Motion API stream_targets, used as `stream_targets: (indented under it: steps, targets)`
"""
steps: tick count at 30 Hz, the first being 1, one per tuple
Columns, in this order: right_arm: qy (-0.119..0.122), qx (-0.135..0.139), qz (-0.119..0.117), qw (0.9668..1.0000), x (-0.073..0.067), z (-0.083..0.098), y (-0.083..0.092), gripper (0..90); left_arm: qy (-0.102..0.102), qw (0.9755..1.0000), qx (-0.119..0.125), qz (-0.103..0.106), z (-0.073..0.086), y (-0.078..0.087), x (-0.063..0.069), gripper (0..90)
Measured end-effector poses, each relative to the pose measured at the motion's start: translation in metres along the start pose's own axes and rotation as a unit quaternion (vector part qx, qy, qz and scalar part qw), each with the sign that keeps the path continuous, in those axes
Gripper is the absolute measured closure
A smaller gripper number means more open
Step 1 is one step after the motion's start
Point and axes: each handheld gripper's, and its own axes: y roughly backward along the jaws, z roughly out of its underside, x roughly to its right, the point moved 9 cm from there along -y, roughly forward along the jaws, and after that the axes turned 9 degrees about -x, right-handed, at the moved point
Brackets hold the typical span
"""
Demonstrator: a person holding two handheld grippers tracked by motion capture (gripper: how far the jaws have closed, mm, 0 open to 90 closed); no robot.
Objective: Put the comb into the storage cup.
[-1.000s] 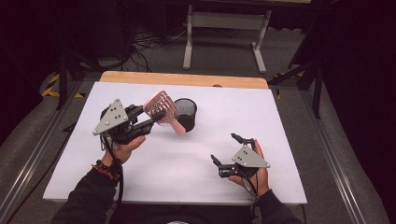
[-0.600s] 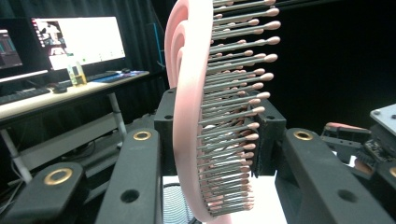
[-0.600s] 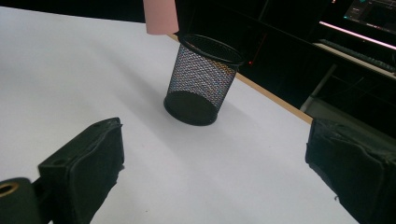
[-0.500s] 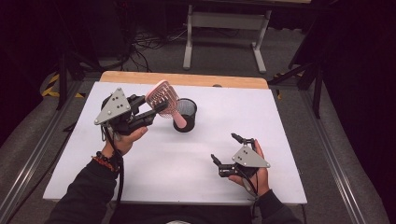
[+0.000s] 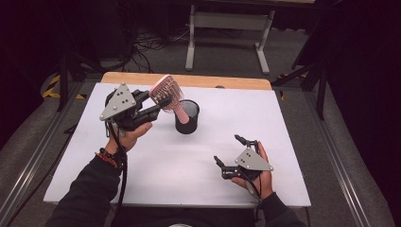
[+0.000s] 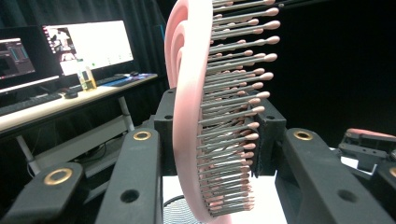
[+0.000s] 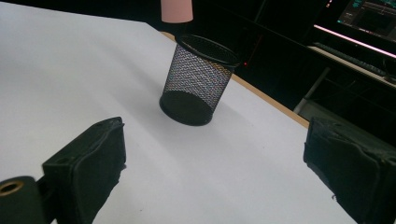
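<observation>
Above the mesh pen cup [image 5: 187, 117], the pink hairbrush [image 5: 166, 92], clamped in the left gripper [image 5: 153, 105], has been lifted and uprighted, handle aimed inward; the right gripper [image 5: 228, 158] is held agape.

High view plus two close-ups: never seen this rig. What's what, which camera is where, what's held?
No robot: a person holds a two-jaw gripper in each hand. The high view looks down on a white table. The other two cameras ride on the grippers and look along their black jaws. The left gripper is shut on the head of a pink hairbrush, whose handle hangs over a black mesh cup standing on the table. The right gripper is near the table's front edge, open and holding nothing, facing the cup.
</observation>
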Motion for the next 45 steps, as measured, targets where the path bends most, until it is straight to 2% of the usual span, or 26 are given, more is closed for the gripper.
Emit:
stream_targets:
  steps: [11, 17, 20, 28, 36, 42, 45]
  targets:
    - [-0.007, -0.008, 0.000, 0.9999, 0.004, 0.005, -0.002, 6.3, -0.004, 1.0000, -0.002, -0.007, -0.006, -0.006, -0.006, 63.6]
    - [0.003, 0.002, 0.008, 1.0000, 0.003, 0.001, 0.001, 6.5, -0.002, 1.0000, -0.002, -0.003, -0.007, -0.011, -0.006, 63.6]
    - [0.001, -0.001, 0.006, 1.0000, 0.003, 0.002, 0.000, 6.5, -0.003, 0.9999, -0.004, -0.011, -0.007, -0.015, -0.007, 63.6]
    - [0.004, 0.000, 0.002, 1.0000, 0.001, 0.003, -0.001, 6.5, 0.010, 0.9999, -0.010, -0.006, -0.003, -0.023, -0.011, 63.6]
    - [0.006, -0.004, -0.001, 1.0000, 0.000, 0.004, -0.002, 6.6, 0.013, 0.9997, -0.015, -0.015, -0.002, -0.029, -0.018, 63.6]
    - [0.006, -0.006, -0.005, 1.0000, -0.001, 0.005, -0.003, 6.6, 0.008, 0.9993, -0.030, -0.022, 0.001, -0.037, -0.024, 63.5]
    - [0.008, -0.007, -0.007, 0.9999, -0.002, 0.005, -0.003, 6.5, 0.014, 0.9990, -0.033, -0.025, 0.005, -0.042, -0.029, 63.6]
